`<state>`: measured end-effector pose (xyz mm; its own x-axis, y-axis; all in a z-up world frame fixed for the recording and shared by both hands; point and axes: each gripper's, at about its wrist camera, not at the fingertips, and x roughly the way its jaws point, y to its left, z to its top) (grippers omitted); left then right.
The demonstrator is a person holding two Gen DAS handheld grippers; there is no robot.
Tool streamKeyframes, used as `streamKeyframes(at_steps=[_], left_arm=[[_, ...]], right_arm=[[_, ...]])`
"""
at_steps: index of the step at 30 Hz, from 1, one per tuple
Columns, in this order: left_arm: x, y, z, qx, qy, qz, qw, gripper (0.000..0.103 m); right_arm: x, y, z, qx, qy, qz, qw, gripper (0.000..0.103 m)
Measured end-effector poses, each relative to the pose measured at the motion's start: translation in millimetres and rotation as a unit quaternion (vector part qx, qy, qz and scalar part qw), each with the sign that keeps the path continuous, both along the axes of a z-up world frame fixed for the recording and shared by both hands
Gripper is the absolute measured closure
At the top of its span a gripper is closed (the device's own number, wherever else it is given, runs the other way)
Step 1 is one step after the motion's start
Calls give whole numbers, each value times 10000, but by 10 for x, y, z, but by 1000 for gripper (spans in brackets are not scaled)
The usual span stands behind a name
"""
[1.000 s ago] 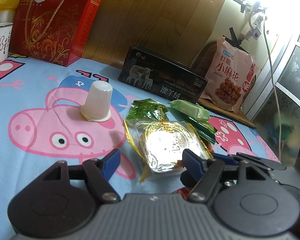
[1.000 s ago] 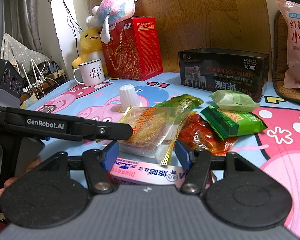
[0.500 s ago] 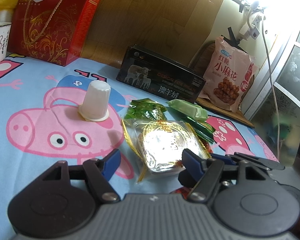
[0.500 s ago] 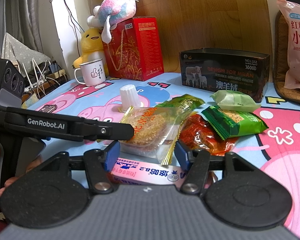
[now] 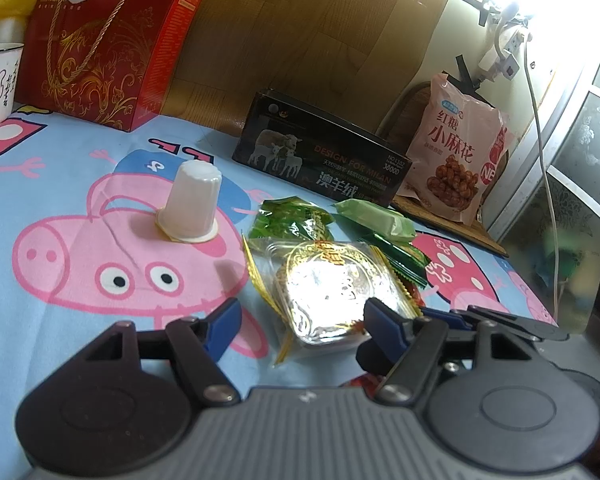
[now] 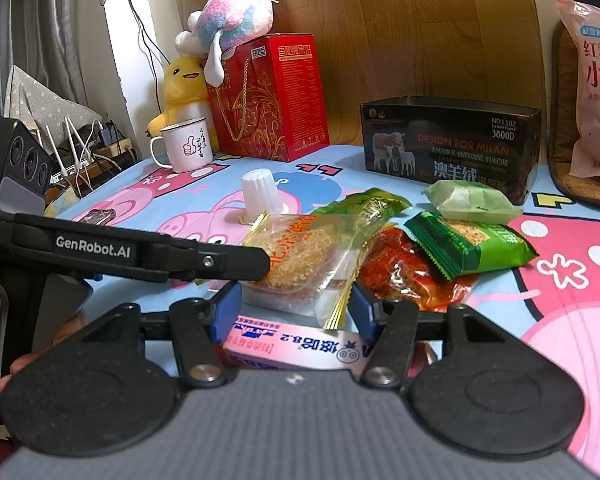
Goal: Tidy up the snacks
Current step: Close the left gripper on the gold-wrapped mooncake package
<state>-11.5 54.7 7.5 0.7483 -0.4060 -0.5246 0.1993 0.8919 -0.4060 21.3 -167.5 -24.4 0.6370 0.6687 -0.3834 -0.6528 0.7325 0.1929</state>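
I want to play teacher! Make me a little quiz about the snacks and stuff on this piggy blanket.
1. True or false: the white cup stands with its wide end down.
2. What sits on top of the red box? A) a mug B) a plush toy C) a green packet
3. Fill in: the pale green packet lies just in front of the ___ box.

Key: 1 true. 2 B. 3 black: the black box.
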Motion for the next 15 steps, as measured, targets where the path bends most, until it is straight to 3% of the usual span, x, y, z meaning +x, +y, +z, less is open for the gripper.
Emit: streamKeyframes(at_steps=[15], left_arm=[[0,11,-1,-8,0,-8,10000,34]], right_arm=[[-2,3,-4,3,11,-1,10000,42]])
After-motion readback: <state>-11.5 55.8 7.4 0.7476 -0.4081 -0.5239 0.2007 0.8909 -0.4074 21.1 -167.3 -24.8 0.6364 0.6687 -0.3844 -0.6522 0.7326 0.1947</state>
